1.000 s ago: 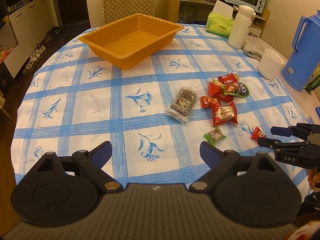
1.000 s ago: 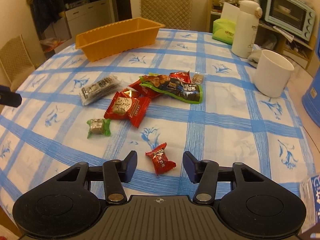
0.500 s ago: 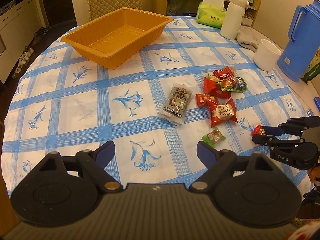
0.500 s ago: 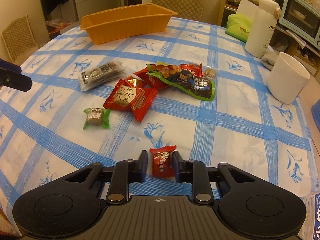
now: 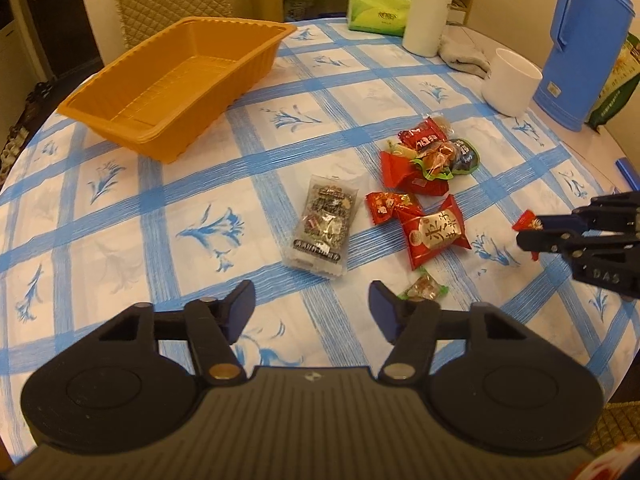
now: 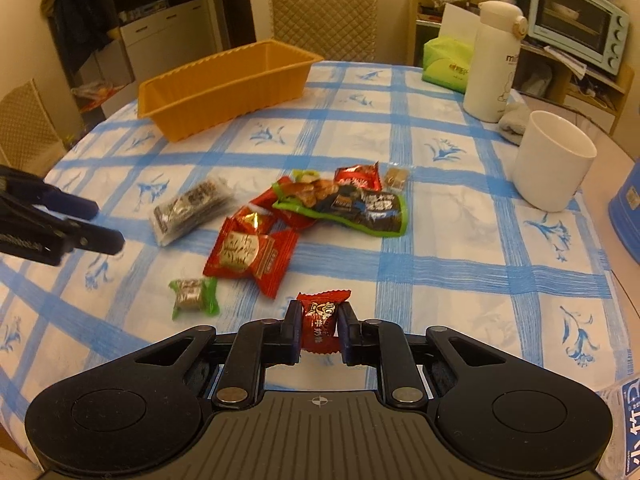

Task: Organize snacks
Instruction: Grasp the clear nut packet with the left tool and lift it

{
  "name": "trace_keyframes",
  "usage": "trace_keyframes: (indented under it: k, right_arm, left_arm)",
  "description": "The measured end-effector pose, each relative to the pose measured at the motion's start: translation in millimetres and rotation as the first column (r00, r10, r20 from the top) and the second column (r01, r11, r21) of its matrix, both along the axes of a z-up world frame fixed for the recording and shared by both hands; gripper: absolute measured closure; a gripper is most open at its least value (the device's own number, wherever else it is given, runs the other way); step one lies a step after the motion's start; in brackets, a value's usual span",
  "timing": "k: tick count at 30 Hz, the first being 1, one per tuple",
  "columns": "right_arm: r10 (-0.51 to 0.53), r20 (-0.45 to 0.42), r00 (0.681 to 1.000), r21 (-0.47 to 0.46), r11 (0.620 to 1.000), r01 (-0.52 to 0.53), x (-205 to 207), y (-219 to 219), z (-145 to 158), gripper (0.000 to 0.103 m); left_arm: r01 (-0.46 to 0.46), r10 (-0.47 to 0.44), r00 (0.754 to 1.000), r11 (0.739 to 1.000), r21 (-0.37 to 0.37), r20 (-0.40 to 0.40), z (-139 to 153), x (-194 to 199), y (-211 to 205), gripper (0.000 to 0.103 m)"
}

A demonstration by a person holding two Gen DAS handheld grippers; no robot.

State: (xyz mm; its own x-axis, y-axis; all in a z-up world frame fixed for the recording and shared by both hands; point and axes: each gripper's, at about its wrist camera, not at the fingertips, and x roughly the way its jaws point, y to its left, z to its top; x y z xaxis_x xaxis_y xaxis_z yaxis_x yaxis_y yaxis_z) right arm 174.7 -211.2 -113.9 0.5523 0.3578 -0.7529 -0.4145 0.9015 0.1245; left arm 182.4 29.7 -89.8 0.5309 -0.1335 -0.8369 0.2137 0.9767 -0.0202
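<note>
My right gripper (image 6: pixel 319 326) is shut on a small red candy (image 6: pixel 321 322) and holds it just above the cloth; it also shows in the left wrist view (image 5: pixel 532 232). My left gripper (image 5: pixel 311 307) is open and empty, low over the table, just short of a clear grey snack packet (image 5: pixel 323 226) and a small green candy (image 5: pixel 425 290). A pile of red and green snack packets (image 5: pixel 430 164) and a red rice cracker packet (image 5: pixel 434 232) lie in the middle. An empty orange tray (image 5: pixel 168 88) stands at the far left.
A white cup (image 5: pixel 510 82), a blue thermos jug (image 5: pixel 586 40), a white flask (image 5: pixel 426 8), a grey cloth (image 5: pixel 464 60) and a green tissue pack (image 5: pixel 378 14) stand along the far right. A chair (image 6: pixel 324 16) is behind the table.
My right gripper has closed on the small red candy and lifted it off the cloth. My left gripper has moved forward toward the grey packet, still open.
</note>
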Motion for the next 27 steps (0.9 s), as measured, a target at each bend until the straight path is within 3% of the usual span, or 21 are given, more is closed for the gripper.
trace_keyframes:
  k: [5,20,27]
  right_arm:
    - [-0.045,0.000,0.999,0.016,0.999,0.045,6.3,-5.2,6.1,0.084]
    - [-0.157,-0.013,0.988,0.025,0.987,0.157,11.9,-20.5,11.5,0.084]
    - [-0.167,-0.014,0.986,0.021,0.986,0.168,12.1,-19.8,12.4,0.084]
  left_arm:
    - [0.045,-0.045,0.999,0.999,0.012,-0.008,-11.6,23.9,-8.8,0.058]
    - [0.123,-0.120,0.991,0.991,0.052,-0.051,-38.4,75.7,-29.2,0.058]
    - [0.130,-0.128,0.991,0.990,0.046,-0.051,-39.4,80.3,-30.7,0.067]
